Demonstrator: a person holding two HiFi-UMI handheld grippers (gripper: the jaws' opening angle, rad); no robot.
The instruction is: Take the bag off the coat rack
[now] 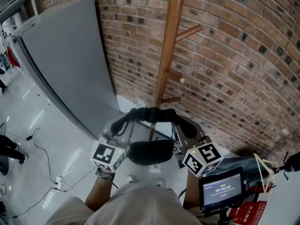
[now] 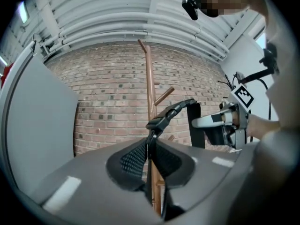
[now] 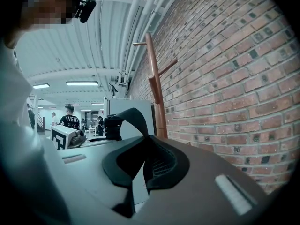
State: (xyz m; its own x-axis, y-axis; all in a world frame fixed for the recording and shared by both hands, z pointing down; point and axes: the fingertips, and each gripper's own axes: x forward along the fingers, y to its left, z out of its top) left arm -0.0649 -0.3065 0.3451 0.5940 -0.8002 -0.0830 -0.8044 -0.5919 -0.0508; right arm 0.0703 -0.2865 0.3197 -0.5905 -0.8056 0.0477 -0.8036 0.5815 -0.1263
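Soft fabric, light and floppy by my guess, so the bag is best handled by its webbing strap. Both my left gripper and right gripper are pinched tight on that strap (one per side), with the bag slung between them, just in front of the coat rack.

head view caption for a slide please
Left tongs and right tongs grip the strap of the black bag in front of the wooden coat rack
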